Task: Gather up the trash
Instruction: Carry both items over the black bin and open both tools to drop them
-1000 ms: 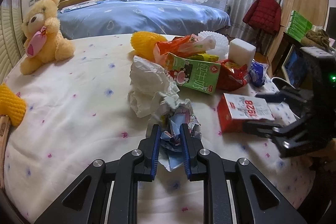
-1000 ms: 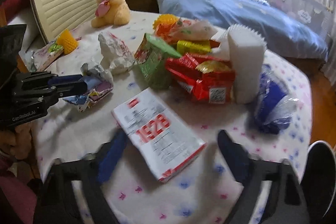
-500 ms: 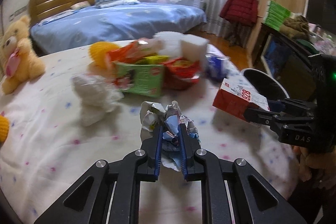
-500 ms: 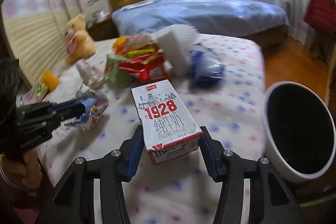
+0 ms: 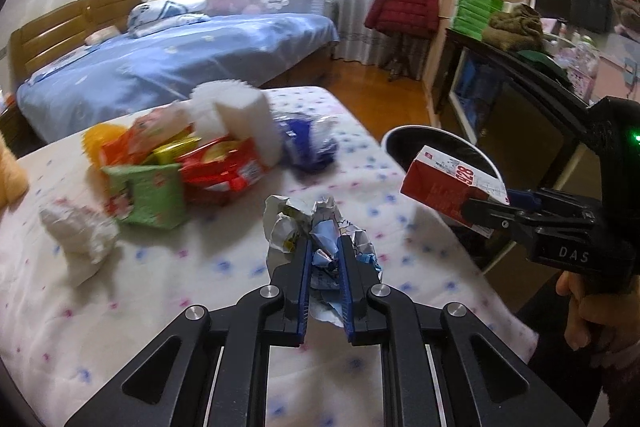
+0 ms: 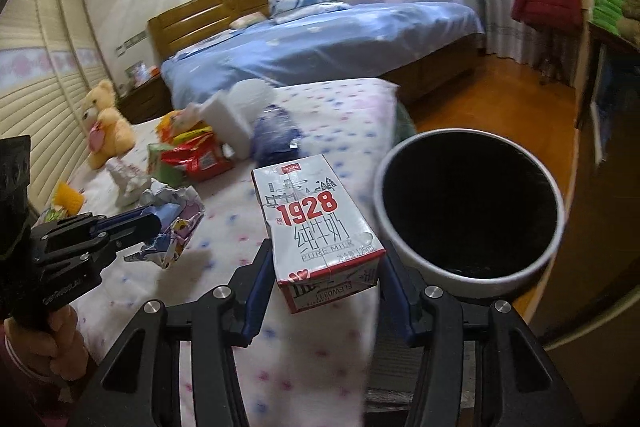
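"1928 pure milk" carton (image 6: pixel 320 227) in right claw (image 6: pixel 326 267)

Both fisheye views are looking forward, close and low, over the bed cover (image 5: pixel 200 291). Each is catching the other's gripper, the trash pile (image 6: pixel 192 155) and the bin (image 6: pixel 472 267).

Milk carton (image 6: pixel 320 227) just left of bin (image 6: pixel 468 273), trash pile (image 6: pixel 192 151) behind.
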Available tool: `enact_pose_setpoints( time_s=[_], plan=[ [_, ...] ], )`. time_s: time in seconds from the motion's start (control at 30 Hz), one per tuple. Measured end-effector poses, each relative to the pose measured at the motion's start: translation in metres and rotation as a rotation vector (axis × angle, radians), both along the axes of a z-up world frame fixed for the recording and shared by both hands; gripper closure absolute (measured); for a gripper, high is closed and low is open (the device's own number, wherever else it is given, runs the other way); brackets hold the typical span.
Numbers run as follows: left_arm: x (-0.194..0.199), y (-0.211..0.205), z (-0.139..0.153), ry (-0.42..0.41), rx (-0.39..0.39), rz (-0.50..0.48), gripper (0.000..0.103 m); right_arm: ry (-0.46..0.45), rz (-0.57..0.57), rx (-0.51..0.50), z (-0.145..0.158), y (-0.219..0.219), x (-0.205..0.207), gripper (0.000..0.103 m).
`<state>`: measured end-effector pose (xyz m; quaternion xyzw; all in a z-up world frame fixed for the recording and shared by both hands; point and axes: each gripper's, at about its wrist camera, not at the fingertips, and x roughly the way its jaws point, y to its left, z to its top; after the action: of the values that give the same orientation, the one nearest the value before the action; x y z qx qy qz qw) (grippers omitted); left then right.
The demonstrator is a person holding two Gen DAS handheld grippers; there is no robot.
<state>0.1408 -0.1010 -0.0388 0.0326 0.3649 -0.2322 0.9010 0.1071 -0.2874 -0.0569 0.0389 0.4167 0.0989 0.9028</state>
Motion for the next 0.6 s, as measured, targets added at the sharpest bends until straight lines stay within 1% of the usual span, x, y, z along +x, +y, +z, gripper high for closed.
enact_pose_setpoints(
  time_s=[0.07,0.33,0.6],
  plan=[
    [0.005,-0.009,-0.001,0.005,0.001,-0.032,0.091,0.006,-0.027,0.0,0.0,-0.013,-0.001,0.052],
    [0.025,-0.043,-0.002,0.007,0.01,-0.089,0.091,0.025,-0.129,-0.013,0.0,-0.053,0.0,0.052],
    [0.049,-0.081,-0.005,0.008,0.02,-0.136,0.091,0.057,-0.199,-0.036,-0.005,-0.08,0.008,0.053]
  ],
)
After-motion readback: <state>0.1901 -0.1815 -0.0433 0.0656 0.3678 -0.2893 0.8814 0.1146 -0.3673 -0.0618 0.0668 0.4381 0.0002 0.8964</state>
